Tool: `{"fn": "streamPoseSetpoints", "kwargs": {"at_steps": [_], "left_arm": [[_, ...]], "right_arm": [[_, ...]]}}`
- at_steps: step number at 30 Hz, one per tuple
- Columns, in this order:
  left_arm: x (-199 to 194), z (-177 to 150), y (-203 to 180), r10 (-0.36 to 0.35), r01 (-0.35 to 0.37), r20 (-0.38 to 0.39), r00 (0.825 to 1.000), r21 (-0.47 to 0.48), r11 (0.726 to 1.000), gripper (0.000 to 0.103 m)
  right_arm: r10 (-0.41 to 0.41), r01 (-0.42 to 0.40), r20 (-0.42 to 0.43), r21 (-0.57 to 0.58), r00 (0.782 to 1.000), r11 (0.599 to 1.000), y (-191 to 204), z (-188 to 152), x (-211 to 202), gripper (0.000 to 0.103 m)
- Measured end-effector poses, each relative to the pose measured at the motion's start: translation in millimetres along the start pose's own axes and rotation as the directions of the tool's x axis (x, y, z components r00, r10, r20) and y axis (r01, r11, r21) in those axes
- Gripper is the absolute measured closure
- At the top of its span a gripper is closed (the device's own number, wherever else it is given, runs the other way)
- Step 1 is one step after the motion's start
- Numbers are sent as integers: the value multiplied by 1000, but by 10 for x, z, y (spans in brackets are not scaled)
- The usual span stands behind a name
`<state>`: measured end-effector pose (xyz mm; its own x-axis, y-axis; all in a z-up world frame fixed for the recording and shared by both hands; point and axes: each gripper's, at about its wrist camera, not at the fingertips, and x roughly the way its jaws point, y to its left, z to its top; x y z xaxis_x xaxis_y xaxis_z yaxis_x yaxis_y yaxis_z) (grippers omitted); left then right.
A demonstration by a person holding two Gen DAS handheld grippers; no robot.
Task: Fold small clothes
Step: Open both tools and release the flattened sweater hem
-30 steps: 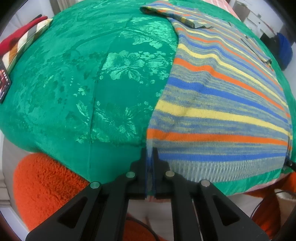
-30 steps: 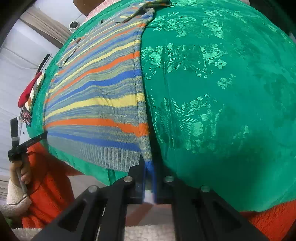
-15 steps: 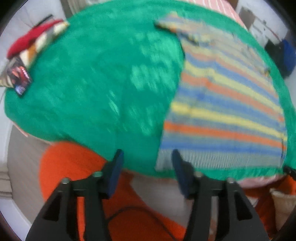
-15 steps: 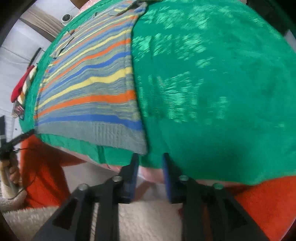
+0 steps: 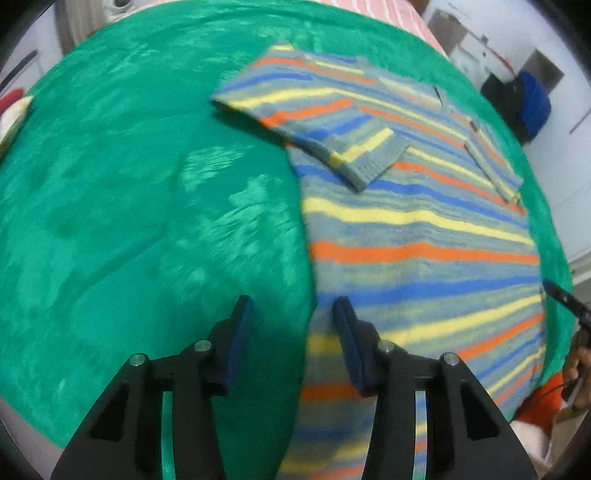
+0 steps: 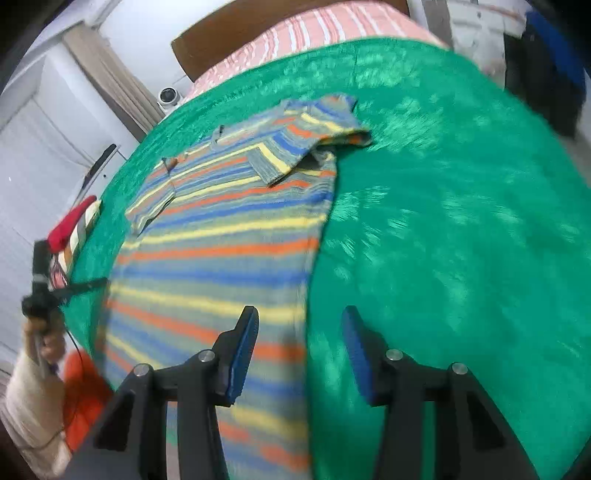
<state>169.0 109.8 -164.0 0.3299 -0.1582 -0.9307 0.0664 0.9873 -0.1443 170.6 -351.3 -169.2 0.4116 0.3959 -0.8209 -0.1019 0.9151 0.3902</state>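
Observation:
A striped knit shirt [image 5: 417,236], in blue, yellow, orange and grey bands, lies flat on a green patterned cloth [image 5: 147,206]. Both sleeves are folded in onto its body; one sleeve [image 5: 332,133] shows in the left wrist view, the other sleeve [image 6: 306,144] in the right wrist view. My left gripper [image 5: 293,310] is open and empty, straddling the shirt's left side edge near the hem. My right gripper [image 6: 299,325] is open and empty, straddling the shirt's [image 6: 221,251] right side edge. Both views are motion-blurred.
The green cloth [image 6: 461,221] covers a bed with a pink striped sheet [image 6: 314,33] at the far end. A red and striped folded item [image 6: 74,229] lies at the cloth's left edge. Orange fleece [image 6: 81,391] shows below the near edge.
Both grippers let go of the shirt's hem corners, opened wide, and moved up and forward over the shirt's side edges. The shirt lies flat now.

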Motion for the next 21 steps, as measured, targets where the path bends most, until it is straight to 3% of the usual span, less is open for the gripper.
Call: {"fn": "streamPoseSetpoints", "kwargs": {"at_steps": [1,2,3,4,5,7,9,10,14,16,17,19,20,21], "left_arm": [[22,22,-61,19,-19,12,1000,16,1000,67],[53,40,-98,17,-17,20,1000,27,999,99],[52,46,-127,30,-30,20,999,30,999,103],[23,38,-157,108,-109,41,993,33,993,103],[-19,26,-147,159,-162,58,986,38,986,103],[-7,-13,-130,187,-189,61,980,36,981,103],[78,-52,-47,306,-308,66,950,30,951,103],[96,-55,34,320,-321,68,945,2,947,103],[-54,-60,275,191,-181,73,979,-125,975,103],[-171,-114,297,169,-156,86,982,-143,977,99],[-272,-156,296,157,-140,108,982,-153,978,92],[-385,-184,244,132,-109,143,981,-163,981,66],[-490,-234,212,119,-90,173,978,-169,981,45],[-548,-257,176,113,-79,197,974,-173,982,31]], "right_arm": [[1,-1,-25,6,1000,1000,17,45,134,56],[1,-1,-51,3,999,1000,45,74,258,57],[5,-7,-62,-19,998,1000,91,96,331,75],[-7,4,-72,-49,997,999,147,114,367,95],[-54,48,-79,-85,995,995,215,127,370,99],[-159,149,-58,-144,986,978,314,114,285,99],[-202,193,-48,-156,978,969,292,66,277,100],[-203,193,-61,-144,977,971,243,40,329,100],[-187,181,-43,-113,981,977,158,-4,392,100],[-184,179,-30,-123,983,976,166,-28,374,100],[-174,170,-21,-116,985,979,146,-32,345,99],[-136,135,-10,-86,991,987,108,-61,286,88],[-132,131,-2,-69,991,989,99,-70,237,75],[-132,132,17,-54,991,990,97,-89,163,59]]}}
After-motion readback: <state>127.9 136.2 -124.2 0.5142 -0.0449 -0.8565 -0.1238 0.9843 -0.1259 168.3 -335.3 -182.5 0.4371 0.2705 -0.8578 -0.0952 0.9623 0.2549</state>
